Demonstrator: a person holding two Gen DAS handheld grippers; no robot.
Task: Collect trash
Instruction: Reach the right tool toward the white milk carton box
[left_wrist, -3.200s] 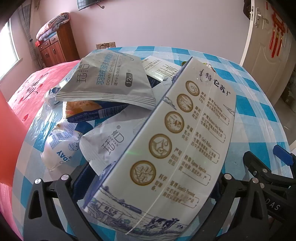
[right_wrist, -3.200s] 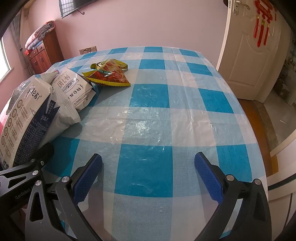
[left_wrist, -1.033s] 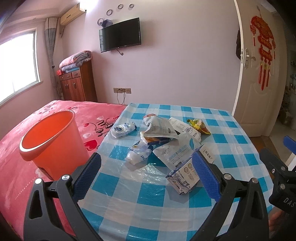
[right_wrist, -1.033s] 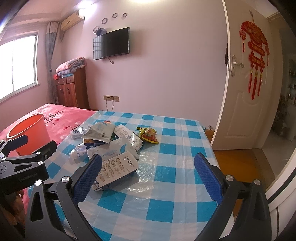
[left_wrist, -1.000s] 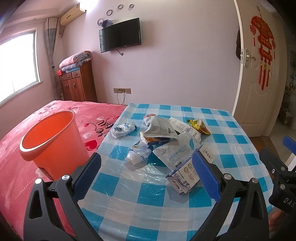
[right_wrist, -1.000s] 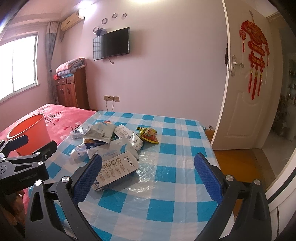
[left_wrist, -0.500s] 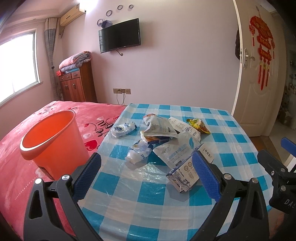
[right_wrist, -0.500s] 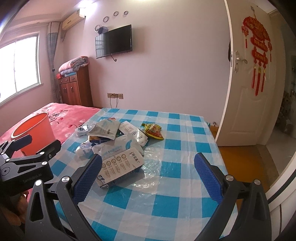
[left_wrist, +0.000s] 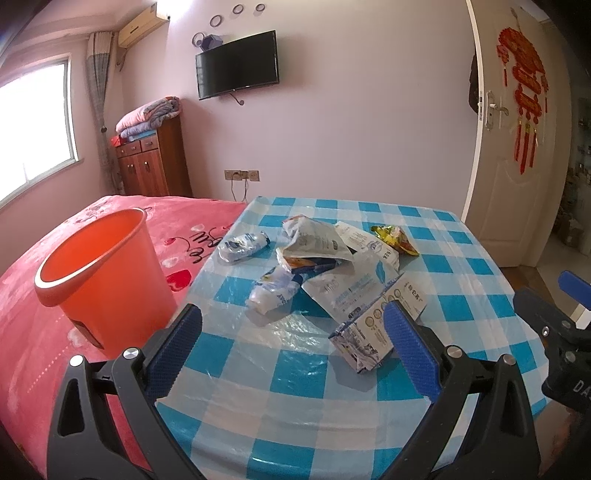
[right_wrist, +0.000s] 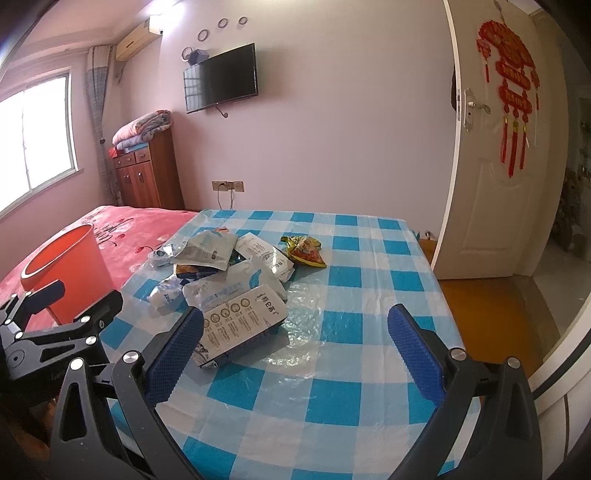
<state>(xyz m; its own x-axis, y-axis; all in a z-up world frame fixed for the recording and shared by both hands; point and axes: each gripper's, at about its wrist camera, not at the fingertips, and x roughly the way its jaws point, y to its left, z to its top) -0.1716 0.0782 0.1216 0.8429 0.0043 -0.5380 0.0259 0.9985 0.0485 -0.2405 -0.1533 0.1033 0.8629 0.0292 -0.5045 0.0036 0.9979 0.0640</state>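
Observation:
A pile of trash lies on the blue-checked table (left_wrist: 295, 384): a flattened milk carton (left_wrist: 369, 328) nearest me, several white and blue pouches (left_wrist: 317, 243), a crumpled white wrapper (left_wrist: 271, 291), another (left_wrist: 242, 245) and a yellow-red snack bag (left_wrist: 395, 240). The orange bucket (left_wrist: 99, 273) stands on the red bed left of the table. My left gripper (left_wrist: 293, 350) is open and empty, held back above the table's near edge. My right gripper (right_wrist: 295, 347) is open and empty, with the carton (right_wrist: 240, 325) just beyond its left finger.
The red bedspread (left_wrist: 44, 332) borders the table on the left. A wooden cabinet (left_wrist: 155, 162) with folded blankets stands at the back wall under a television (left_wrist: 236, 64). A white door (right_wrist: 495, 177) stands open on the right, with orange floor (right_wrist: 491, 317) beside the table.
Three seconds ago the left gripper held the milk carton close up; now the carton lies on the table and both grippers are drawn back, open. In the last second the views shifted only slightly.

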